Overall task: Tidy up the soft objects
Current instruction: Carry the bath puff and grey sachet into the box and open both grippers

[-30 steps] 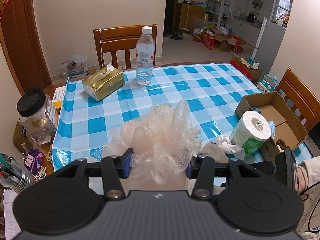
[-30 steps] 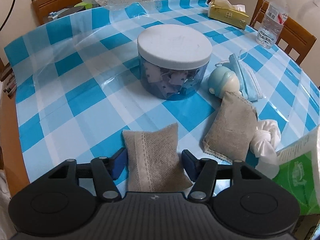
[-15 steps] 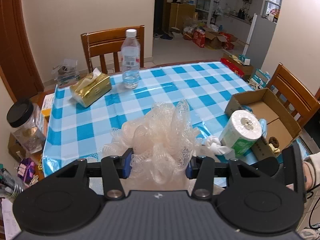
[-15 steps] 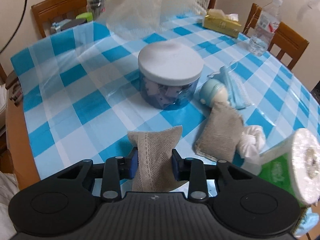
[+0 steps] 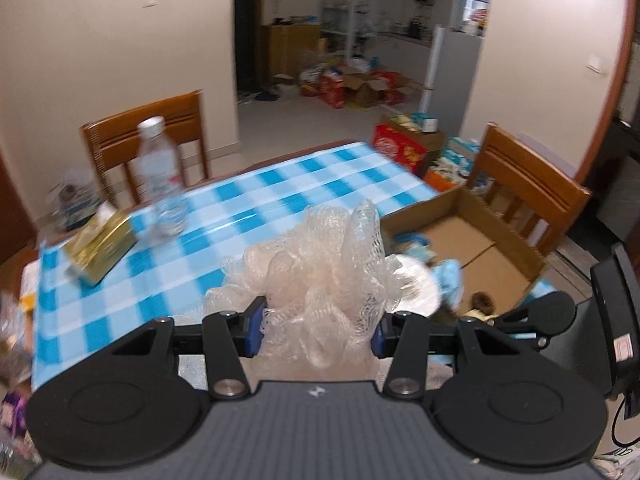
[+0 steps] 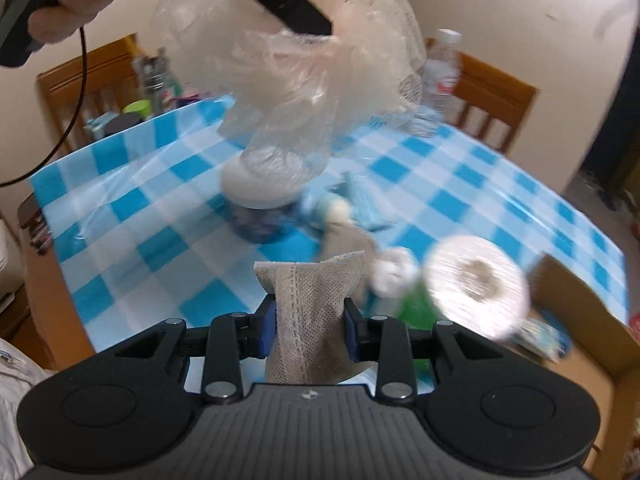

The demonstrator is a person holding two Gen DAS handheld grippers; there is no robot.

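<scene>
Left gripper (image 5: 316,330) clamped on mesh bath sponge (image 5: 320,264); right gripper (image 6: 310,326) clamped on grey pouch (image 6: 310,304), both above checked table (image 6: 460,184)

- Cardboard box (image 5: 472,236), right of the left-wrist frame: floor mostly bare (small clutter at its near end).
- Centre of the right-wrist frame: lidded jar (image 6: 260,196), toilet roll (image 6: 476,284) crowd the checked tablecloth (image 6: 460,184); right stretch bare.

This is a home dining room: wooden chairs (image 5: 156,136) stand around a table (image 5: 248,216) under a blue-checked plastic cloth, and an open doorway (image 5: 360,40) leads to a kitchen-like room with shelves, a fridge (image 5: 448,68) and cardboard boxes (image 5: 360,88) on the floor.
</scene>
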